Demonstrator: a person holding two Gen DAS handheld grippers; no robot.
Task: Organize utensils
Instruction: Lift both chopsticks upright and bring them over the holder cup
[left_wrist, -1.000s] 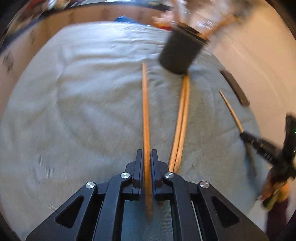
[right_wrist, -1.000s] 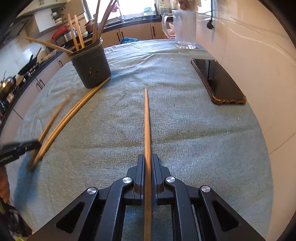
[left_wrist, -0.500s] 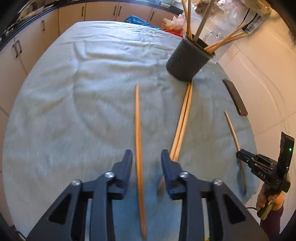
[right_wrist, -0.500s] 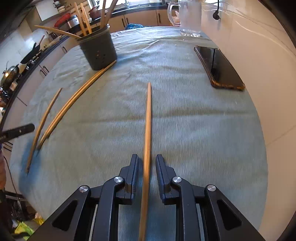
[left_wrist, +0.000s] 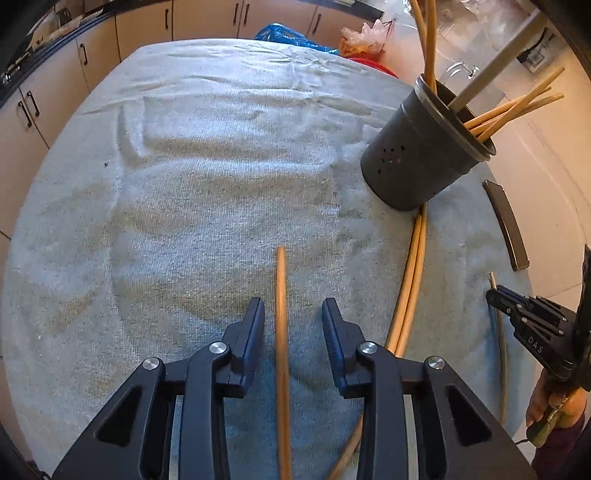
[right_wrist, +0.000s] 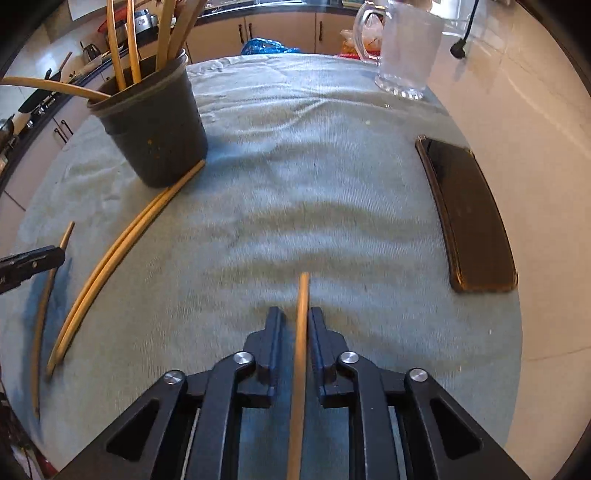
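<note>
A: Left wrist view first. What sits between the fingers of the left gripper (left_wrist: 291, 317)?

B: A thin, round wooden chopstick (left_wrist: 281, 332). It runs straight down the gap; the fingers are spread, with clear space on both sides, and no pad touches it. Its near end is cut off at the bottom edge and the shaft is blurred.

A: And past the fingers?

B: A ribbed, pale grey-blue towel (left_wrist: 207, 177) covers the desk. Ahead and to the right of the fingers stands a dark, tapered plastic holder (left_wrist: 417, 162) with small drain holes, holding more wooden sticks. A pair of chopsticks (left_wrist: 412, 273) lies side by side just right of the fingers, its far end touching the holder's base. Further right the right gripper (left_wrist: 496, 295) shows, held in a hand (left_wrist: 554, 410) that is partly cropped.

A: Right wrist view, then?

B: The right gripper's fingers (right_wrist: 275, 339) have just been closing and are pressed onto a second chopstick (right_wrist: 301, 332), pinching it. Its tip reaches a little beyond the fingertips; its near end is cut off below.

A: Around it?

B: The holder stands far ahead to the left, with the pair curving away from its base. A single stick lies further left, partly behind the left gripper's black finger at the frame edge. To the right of the fingers lies a flat, glossy black phone (right_wrist: 469, 214), and beyond it a clear glass jug (right_wrist: 406, 51). The towel is motion-blurred.
</note>
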